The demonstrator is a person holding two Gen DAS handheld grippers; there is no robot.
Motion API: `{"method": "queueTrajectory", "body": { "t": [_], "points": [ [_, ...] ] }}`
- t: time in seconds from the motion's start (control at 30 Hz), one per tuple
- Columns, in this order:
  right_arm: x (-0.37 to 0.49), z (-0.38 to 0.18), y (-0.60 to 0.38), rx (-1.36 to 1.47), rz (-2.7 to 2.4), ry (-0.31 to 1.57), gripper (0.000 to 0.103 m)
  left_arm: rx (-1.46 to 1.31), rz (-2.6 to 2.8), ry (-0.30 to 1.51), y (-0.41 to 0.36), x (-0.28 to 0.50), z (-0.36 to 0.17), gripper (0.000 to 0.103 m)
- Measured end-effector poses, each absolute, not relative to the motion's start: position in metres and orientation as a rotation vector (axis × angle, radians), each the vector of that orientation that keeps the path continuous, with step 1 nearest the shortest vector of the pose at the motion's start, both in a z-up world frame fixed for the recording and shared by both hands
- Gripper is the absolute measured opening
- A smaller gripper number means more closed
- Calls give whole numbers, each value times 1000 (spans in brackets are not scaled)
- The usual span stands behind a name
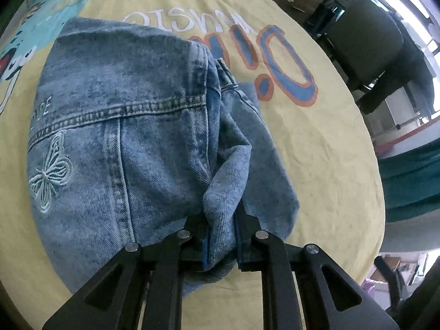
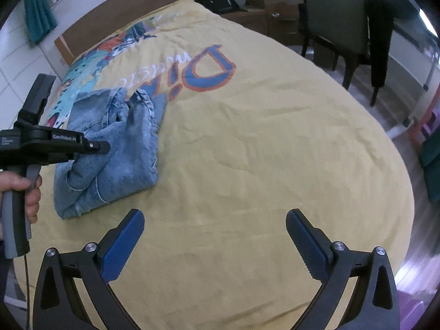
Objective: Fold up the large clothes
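A yellow bedspread [image 2: 247, 143] carries a half-folded denim jacket [image 2: 115, 148] on its left side. The left gripper [image 1: 220, 220] pinches a jacket fold; the right gripper [image 2: 214, 236] gapes empty, well right of it.

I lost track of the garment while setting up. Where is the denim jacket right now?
The denim jacket lies bunched on the yellow bedspread, left in the right wrist view, beside the big blue lettering; the left hand-held gripper pinches a fold of it.
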State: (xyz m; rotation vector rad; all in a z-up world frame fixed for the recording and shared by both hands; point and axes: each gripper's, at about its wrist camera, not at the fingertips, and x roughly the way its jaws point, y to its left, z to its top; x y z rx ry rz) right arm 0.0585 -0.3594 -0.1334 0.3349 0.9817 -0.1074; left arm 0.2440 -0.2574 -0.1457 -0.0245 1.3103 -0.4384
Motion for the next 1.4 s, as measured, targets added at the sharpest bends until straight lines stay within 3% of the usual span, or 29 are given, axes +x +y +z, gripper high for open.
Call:
{"method": "queueTrajectory", "body": {
  "t": [0.13, 0.2, 0.23, 0.27, 0.4, 0.47, 0.87, 0.93, 1.0, 1.07, 1.17, 1.27, 1.4],
  "points": [
    [56, -136, -359, 345, -110, 991, 102, 24, -418, 1330, -264, 245, -132, 22],
    [56, -134, -358, 346, -104, 989, 102, 13, -421, 1295, -262, 243, -116, 41],
    [57, -132, -357, 344, -101, 988, 102, 13, -415, 1285, -260, 242, -108, 66],
    [58, -132, -357, 340, -97, 987, 102, 16, -410, 1267, -258, 242, -100, 84],
    [63, -122, -347, 313, -75, 979, 102, 31, -398, 1205, -245, 243, -74, 87],
    [68, -116, -338, 293, -47, 979, 102, -7, -393, 1202, -231, 247, -65, 102],
    [164, -70, -245, 83, 197, 1011, 102, -56, -162, 1130, -95, 221, -58, 102],
    [193, -69, -231, 77, 228, 1042, 98, -67, -149, 1141, -75, 213, -64, 102],
    [228, -72, -215, 49, 240, 1070, 82, -84, -132, 1156, -54, 203, -69, 102],
    [253, -80, -205, 45, 250, 1106, 74, -94, -116, 1168, -36, 194, -74, 102],
    [281, -94, -191, 56, 254, 1137, 73, -105, -119, 1182, -23, 182, -81, 102],
    [291, -112, -182, 101, 272, 1185, 56, -128, -166, 1206, -21, 178, -91, 102],
    [293, -138, -173, 66, 233, 1243, 54, -147, -202, 1229, -26, 175, -104, 102]
  ]
}}
